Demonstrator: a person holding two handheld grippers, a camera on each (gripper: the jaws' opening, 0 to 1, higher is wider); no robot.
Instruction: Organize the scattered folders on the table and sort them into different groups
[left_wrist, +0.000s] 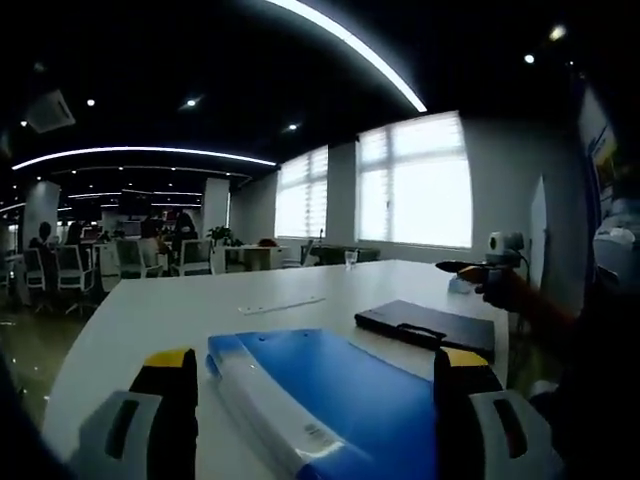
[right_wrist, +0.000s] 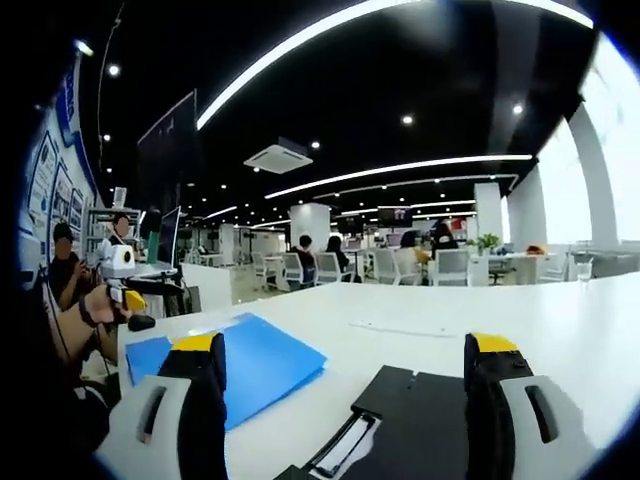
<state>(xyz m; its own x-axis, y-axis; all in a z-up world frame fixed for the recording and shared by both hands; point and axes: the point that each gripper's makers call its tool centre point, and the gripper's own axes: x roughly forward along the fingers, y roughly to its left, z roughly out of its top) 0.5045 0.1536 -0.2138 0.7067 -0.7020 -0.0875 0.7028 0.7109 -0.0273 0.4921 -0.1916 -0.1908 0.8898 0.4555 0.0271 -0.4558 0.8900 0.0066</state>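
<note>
- Left tongs (left_wrist: 315, 400): jaws spread wide, holding nothing. They hang just over the near end of the blue folder (left_wrist: 330, 400), which lies flat on the white surface (left_wrist: 160, 310) with its white spine toward the left jaw.
- Black folder (left_wrist: 428, 328): flat on the surface, beyond and to the right of the blue folder, apart from it. Its handle faces the blue folder.
- Right tongs (right_wrist: 345, 400): jaws spread wide, holding nothing. The black folder (right_wrist: 420, 420) lies between and below the jaws; contact cannot be determined.
- In the right gripper view, the blue folder (right_wrist: 250, 365) lies left of the black folder, partly behind the left jaw.
- The opposite tongs appear at the edge of each view, held in a hand (left_wrist: 505, 285).
- A thin clear strip (left_wrist: 282, 304) lies on the surface beyond the folders.
- Background: office chairs (right_wrist: 452, 266), seated persons, bright windows (left_wrist: 415, 185).
</note>
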